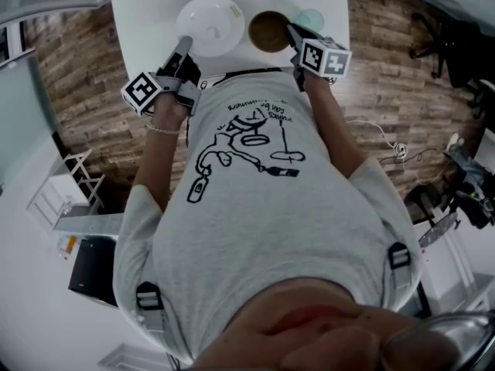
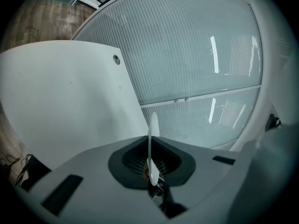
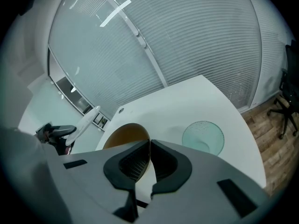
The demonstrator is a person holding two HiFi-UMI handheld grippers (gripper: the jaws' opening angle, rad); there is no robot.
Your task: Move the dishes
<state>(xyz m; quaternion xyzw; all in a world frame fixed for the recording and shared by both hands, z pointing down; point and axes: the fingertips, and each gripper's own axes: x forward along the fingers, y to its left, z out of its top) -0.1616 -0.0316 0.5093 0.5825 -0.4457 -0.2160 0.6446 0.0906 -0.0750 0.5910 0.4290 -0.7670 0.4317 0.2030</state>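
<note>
STEP: set dishes down | left gripper (image 1: 184, 45) clenched on white plate (image 1: 210, 23), edge-on over the table (image 1: 147, 6) | right gripper (image 1: 292, 31) pinching brown dish (image 1: 267, 31) rim, low over the table | ADVICE: level it, lower slowly, release on contact

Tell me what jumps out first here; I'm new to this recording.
A white plate is clamped by its rim in the left tool. Right of it, the right tool pinches a brown plate by its edge, and a pale green glass dish lies on the white table beyond.
</note>
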